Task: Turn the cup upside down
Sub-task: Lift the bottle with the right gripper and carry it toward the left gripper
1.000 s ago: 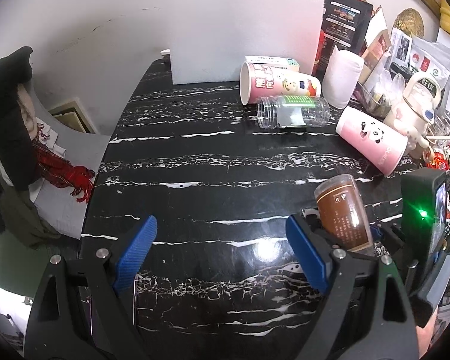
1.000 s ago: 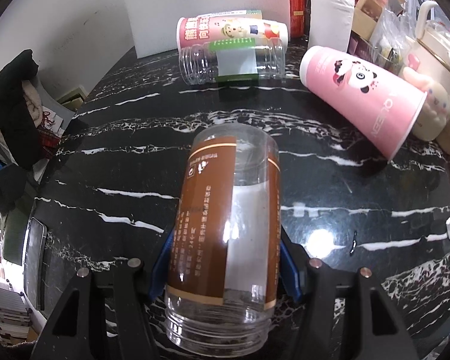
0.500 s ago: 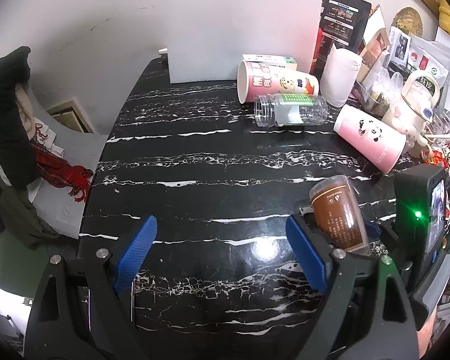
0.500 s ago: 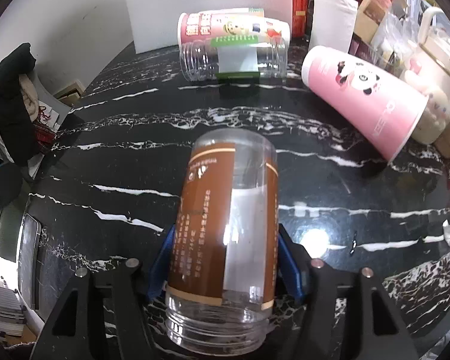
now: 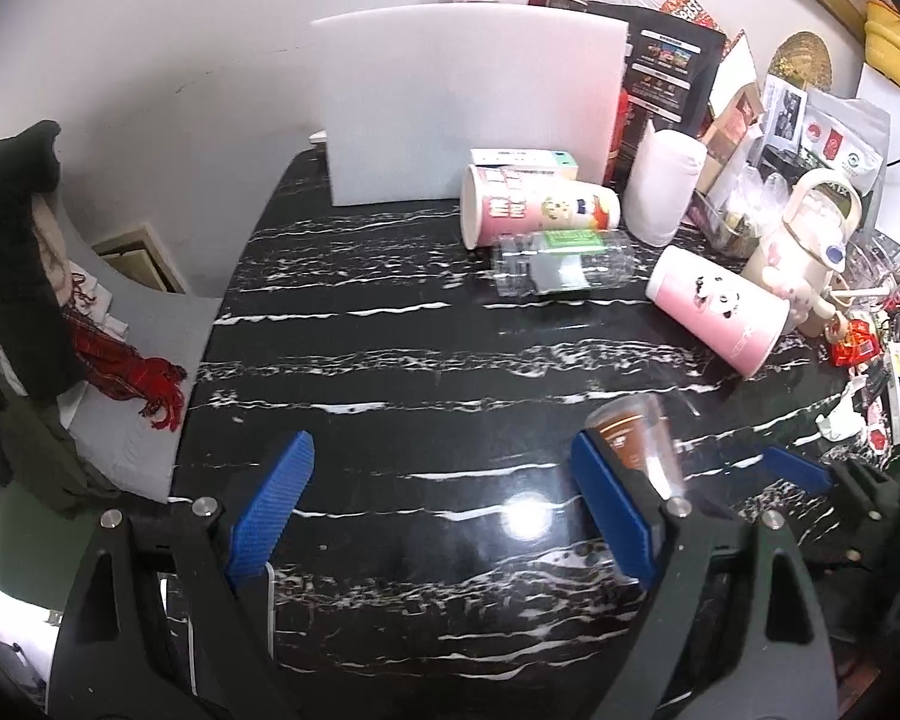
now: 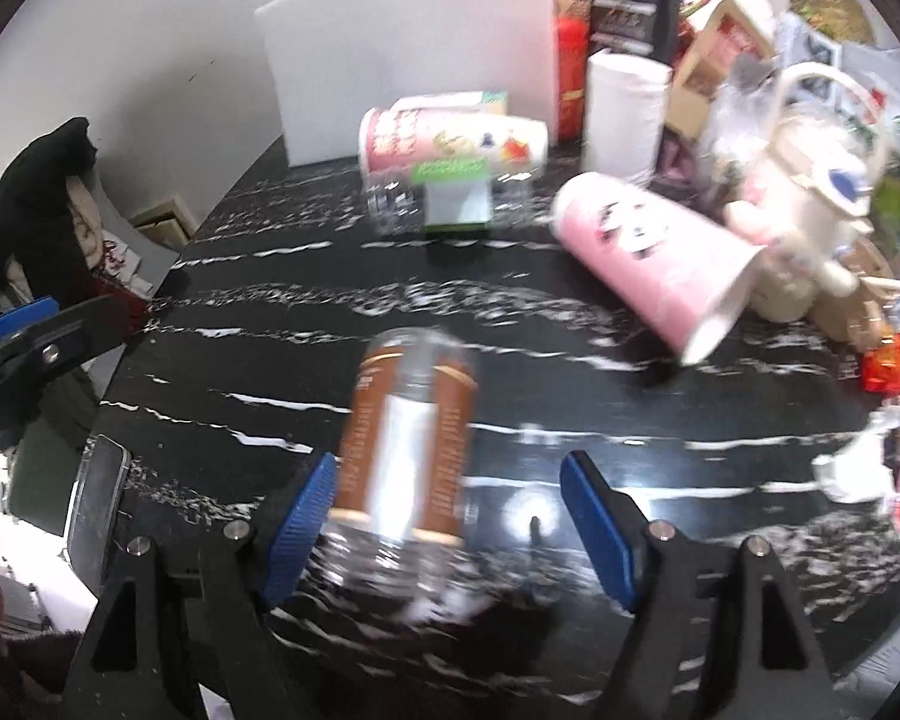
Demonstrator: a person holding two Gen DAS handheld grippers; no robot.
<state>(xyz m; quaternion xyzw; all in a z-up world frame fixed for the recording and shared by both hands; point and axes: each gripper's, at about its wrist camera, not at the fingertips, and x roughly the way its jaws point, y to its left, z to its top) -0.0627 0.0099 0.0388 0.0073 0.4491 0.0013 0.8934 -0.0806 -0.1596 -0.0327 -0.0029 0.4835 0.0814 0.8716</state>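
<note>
Your right gripper [image 6: 444, 528] is spread wide, released. The brown-labelled clear plastic cup [image 6: 408, 450] sits between its blue pads, closed end up, touching or just beside the left pad [image 6: 300, 525] and clear of the right one; blurred. Your left gripper [image 5: 444, 510] is also spread, holding nothing, above the black marble table [image 5: 390, 372]. Pink panda cup [image 5: 720, 315] lies on its side farther back.

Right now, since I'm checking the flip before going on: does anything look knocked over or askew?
Yes. The brown-labelled clear cup leans loose between the open right tool, closed end up. Behind, the panda cup, cartoon cup and clear jar lie sideways.
</note>
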